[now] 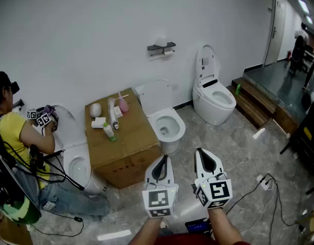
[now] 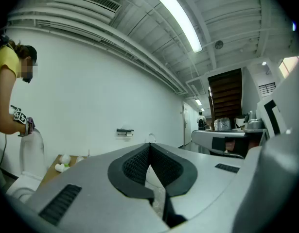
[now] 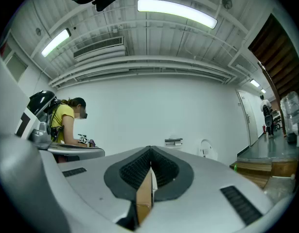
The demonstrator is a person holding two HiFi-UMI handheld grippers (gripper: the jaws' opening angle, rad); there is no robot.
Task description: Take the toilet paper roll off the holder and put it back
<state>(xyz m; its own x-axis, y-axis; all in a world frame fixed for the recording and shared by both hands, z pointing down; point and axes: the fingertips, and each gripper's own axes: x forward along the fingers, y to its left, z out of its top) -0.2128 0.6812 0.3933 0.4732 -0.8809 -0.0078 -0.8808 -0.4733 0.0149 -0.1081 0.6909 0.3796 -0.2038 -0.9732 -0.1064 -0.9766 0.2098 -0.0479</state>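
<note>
The holder (image 1: pixel 160 48) is a dark, flat-topped bracket fixed to the white wall (image 1: pixel 95 34). It is mounted level, above the gap between the middle toilet (image 1: pixel 166 125) and the right toilet (image 1: pixel 213 97), higher than both raised lids. The toilet paper roll (image 1: pixel 169 51) is white and small in view. It hangs under the right end of the holder, with its axis parallel to the wall. The roll is installed, touching the holder. Winding direction and any loose tail cannot be made out.

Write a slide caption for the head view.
Left gripper and right gripper, fingers shut and empty, face a cardboard box; toilet paper holder on the wall.
</note>
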